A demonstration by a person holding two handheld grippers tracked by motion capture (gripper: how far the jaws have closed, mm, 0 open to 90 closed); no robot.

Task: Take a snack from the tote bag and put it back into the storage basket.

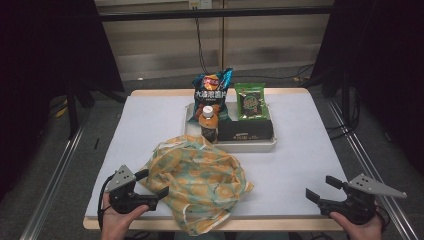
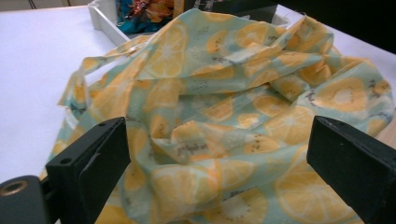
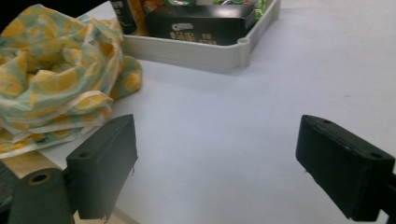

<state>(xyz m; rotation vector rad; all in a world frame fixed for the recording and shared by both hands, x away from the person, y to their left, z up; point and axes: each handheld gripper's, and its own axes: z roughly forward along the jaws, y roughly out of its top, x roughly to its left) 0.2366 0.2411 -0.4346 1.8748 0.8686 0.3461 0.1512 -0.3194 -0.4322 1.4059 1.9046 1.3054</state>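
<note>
We are listing a lemon-print cloth bag [image 1: 197,182] lying crumpled at the table's [image 1: 300,165] near edge, left gripper [image 1: 150,187] gaping wide at its side, right gripper [image 1: 320,187] gaping empty well apart, and snacks, bottle [image 1: 208,125] and box [image 1: 245,130] waiting unpacked in the tray [image 1: 250,146].

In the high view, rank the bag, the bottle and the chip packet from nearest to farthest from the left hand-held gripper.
From the left hand-held gripper, at the table's near left:
1. Bag: right beside it, crumpled at the near middle; its jaws stand open over the cloth.
2. Bottle: upright at the tray's near left corner.
3. Chip packet: behind the bottle, at the tray's far left.
</note>
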